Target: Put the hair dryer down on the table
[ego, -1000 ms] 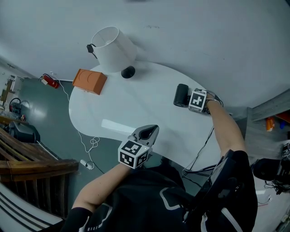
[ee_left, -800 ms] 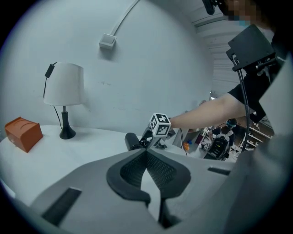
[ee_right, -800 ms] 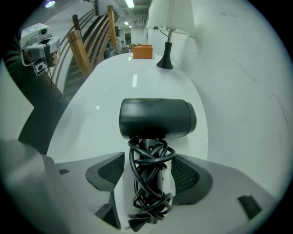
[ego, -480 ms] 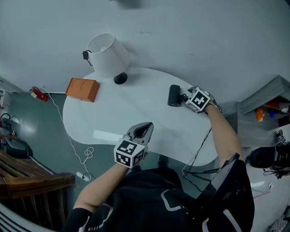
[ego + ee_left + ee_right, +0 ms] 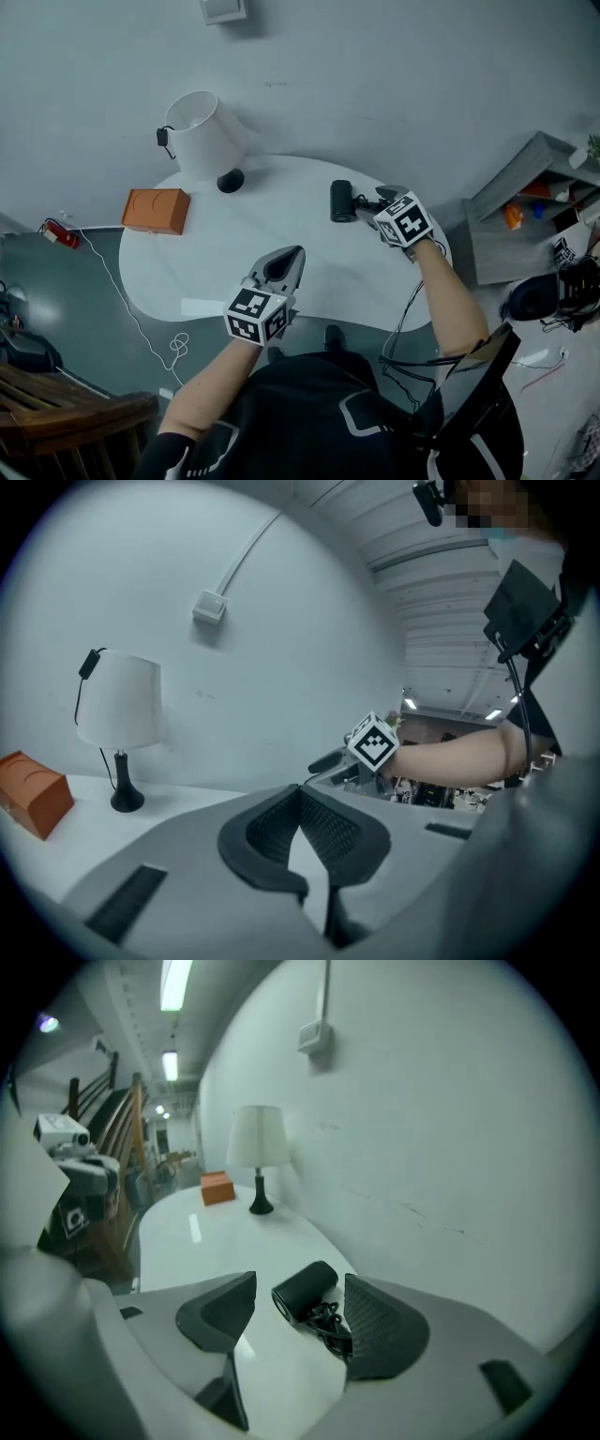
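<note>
The dryer (image 5: 339,201) lies on its side on the worktop (image 5: 234,253), toward the far right edge, with its cord (image 5: 330,1324) bunched beside it. Our right gripper (image 5: 298,1288) has its jaws wide apart around it, not pinching, so we'd call it set down. Left gripper (image 5: 300,797) hovers at the near edge, jaws together on nothing, probably just staying clear. The orange box (image 5: 155,209) by the lamp (image 5: 202,136) looks shut, so we can't see what's in it.

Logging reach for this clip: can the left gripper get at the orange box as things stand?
Probably yes. Only bare table lies between the left gripper and the orange box, though its jaws are shut and would need opening.
</note>
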A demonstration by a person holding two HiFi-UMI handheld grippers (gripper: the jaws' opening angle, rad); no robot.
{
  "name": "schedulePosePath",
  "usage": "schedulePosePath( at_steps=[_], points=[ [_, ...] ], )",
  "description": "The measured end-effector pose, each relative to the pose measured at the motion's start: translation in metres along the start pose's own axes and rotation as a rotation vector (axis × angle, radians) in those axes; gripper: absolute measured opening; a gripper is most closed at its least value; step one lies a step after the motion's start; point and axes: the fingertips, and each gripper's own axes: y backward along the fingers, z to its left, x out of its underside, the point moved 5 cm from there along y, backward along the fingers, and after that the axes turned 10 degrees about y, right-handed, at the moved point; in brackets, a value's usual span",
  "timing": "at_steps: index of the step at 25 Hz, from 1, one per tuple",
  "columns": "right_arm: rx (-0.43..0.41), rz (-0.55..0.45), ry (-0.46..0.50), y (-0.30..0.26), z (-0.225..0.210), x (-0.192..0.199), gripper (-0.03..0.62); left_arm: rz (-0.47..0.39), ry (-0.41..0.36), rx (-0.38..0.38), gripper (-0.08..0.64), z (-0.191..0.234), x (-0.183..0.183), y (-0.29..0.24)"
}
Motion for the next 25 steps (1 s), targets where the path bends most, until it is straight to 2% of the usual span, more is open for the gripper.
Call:
schedulePosePath(
  at_steps=[2, 8, 12, 16, 21, 25],
  points=[
    [0.048, -0.073, -0.091, 0.016, 0.009, -0.012, 0.299, -0.011, -0.010, 0.003, 0.005, 0.002, -0.006, 0.003],
    [0.112, -0.285, -0.247, 0.066, 0.037, -0.049, 0.292, -0.009, -0.063, 0.078, 0.005, -0.002, -0.024, 0.007],
    [0.216, -0.350, -0.291, 0.097, 0.046, -0.063, 0.231, -0.070, -0.093, 0.080, 0.005, -0.003, -0.043, 0.017],
    [0.315, -0.417, -0.321, 0.126, 0.057, -0.076, 0.206, -0.126, -0.139, 0.062, 0.005, -0.004, -0.059, 0.033],
    [0.413, -0.452, -0.317, 0.147, 0.076, -0.088, 0.139, -0.166, -0.101, 0.053, 0.005, -0.001, -0.074, 0.048],
    [0.457, -0.500, -0.332, 0.161, 0.088, -0.094, 0.093, -0.208, -0.110, 0.062, 0.005, -0.005, -0.087, 0.060]
  ],
)
